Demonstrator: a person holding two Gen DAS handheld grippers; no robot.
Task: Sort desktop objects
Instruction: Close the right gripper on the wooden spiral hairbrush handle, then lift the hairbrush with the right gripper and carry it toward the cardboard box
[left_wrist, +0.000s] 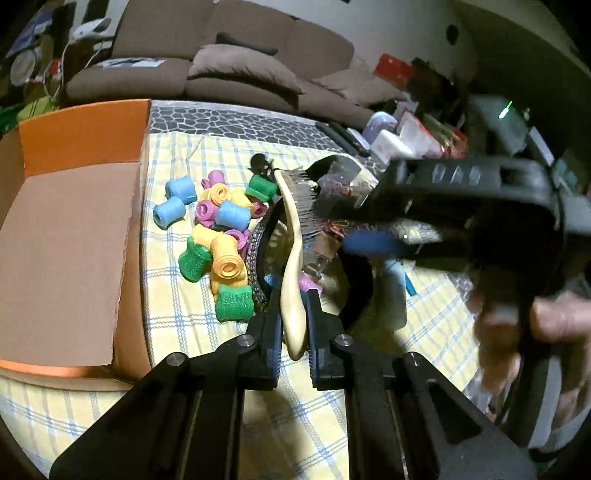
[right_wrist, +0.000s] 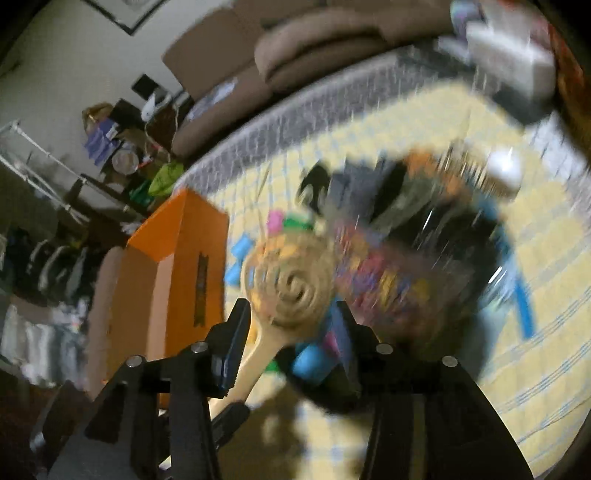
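Left wrist view: orange box (left_wrist: 74, 236) holds nothing visible; left gripper (left_wrist: 293, 325) clamps the hairbrush (left_wrist: 291, 258) handle.

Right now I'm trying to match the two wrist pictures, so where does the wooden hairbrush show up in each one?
Left wrist: the hairbrush stands edge-on at centre, its handle clamped in the left gripper, bristles facing right.
Right wrist: the hairbrush sits at lower centre, blurred, its spiral-patterned back facing the camera, handle running down-left between the right gripper's open fingers.
Shared landmark: the orange cardboard box, left of the brush in both.
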